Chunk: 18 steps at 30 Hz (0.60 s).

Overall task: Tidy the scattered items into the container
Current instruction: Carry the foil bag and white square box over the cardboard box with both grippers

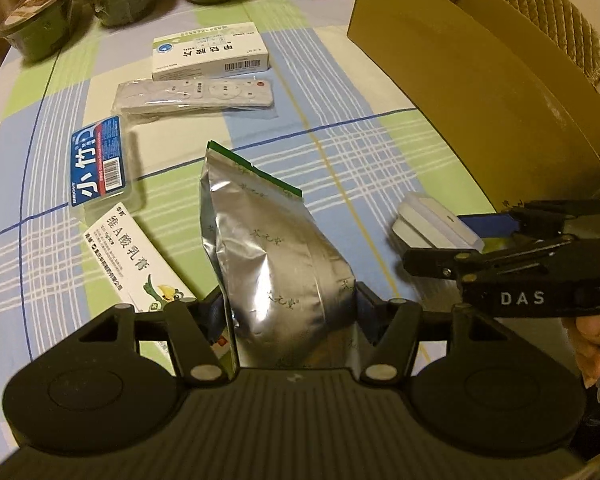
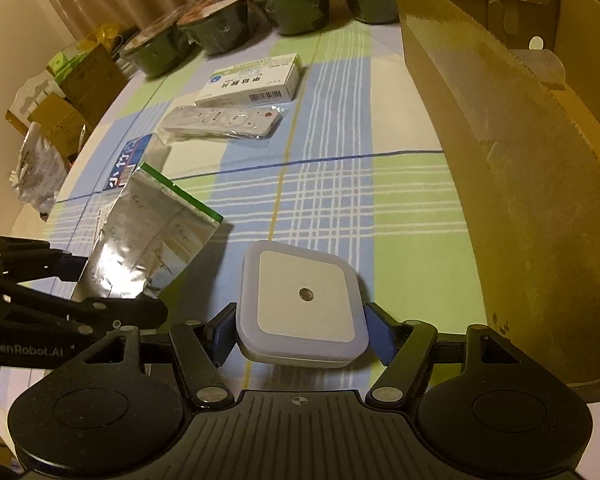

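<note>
A silver foil bag (image 1: 276,264) with a green top edge is clamped between the fingers of my left gripper (image 1: 290,304), which is shut on it. My right gripper (image 2: 302,332) is shut on a white square night light (image 2: 306,296), its blue pads pressing both sides. Each gripper shows in the other's view: the right gripper (image 1: 448,236) with the night light (image 1: 436,226) at the right, the left gripper (image 2: 112,284) with the foil bag (image 2: 152,236) at the left. The open cardboard box (image 1: 460,80) (image 2: 520,160) stands to the right of both.
On the checked tablecloth (image 1: 340,140) lie a white medicine box (image 1: 210,54), a bagged remote (image 1: 192,94), a blue floss case (image 1: 96,160) and a white ointment box (image 1: 128,256). Several dark bowls (image 2: 220,20) line the far edge. Boxes and bags (image 2: 60,92) sit beyond the table's left side.
</note>
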{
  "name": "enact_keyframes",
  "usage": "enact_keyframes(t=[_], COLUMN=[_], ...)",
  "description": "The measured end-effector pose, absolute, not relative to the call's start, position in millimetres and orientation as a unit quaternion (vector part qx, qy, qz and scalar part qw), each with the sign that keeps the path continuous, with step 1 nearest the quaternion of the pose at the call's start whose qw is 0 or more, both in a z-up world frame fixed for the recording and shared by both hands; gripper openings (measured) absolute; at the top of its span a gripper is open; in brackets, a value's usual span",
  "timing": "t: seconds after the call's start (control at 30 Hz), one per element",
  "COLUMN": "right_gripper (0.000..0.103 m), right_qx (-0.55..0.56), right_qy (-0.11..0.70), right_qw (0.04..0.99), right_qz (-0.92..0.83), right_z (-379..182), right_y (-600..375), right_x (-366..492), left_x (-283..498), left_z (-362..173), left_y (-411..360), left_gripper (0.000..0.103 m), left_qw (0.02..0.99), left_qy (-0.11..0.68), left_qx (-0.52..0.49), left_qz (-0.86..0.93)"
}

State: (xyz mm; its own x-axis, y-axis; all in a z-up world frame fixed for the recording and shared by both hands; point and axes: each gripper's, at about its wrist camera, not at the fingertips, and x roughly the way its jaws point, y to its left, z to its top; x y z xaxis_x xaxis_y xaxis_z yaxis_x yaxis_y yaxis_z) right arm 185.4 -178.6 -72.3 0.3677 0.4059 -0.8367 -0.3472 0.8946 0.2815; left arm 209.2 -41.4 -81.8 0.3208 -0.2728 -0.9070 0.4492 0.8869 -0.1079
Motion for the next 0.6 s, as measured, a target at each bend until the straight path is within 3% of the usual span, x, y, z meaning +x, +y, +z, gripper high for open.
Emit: enact_keyframes(t=[0.13,0.6], right_gripper=[0.067,0.067], right_qx=[0.029,-0.012], right_qy=[0.511,0.415], right_qw=[0.828,0.878], right_qz=[0.227,0.238], right_z=[-73,-30], right_y=[-178,-182], right_x=[186,152], left_x=[207,191], left_z=[-86,-55], left_y=[-42,-39], left_gripper=[0.058,0.057], left_qw=[0.808,0.828], left_qy=[0.540,0.516], left_qx=[0.083,0.053], left_qz=[-0.222,-0.212])
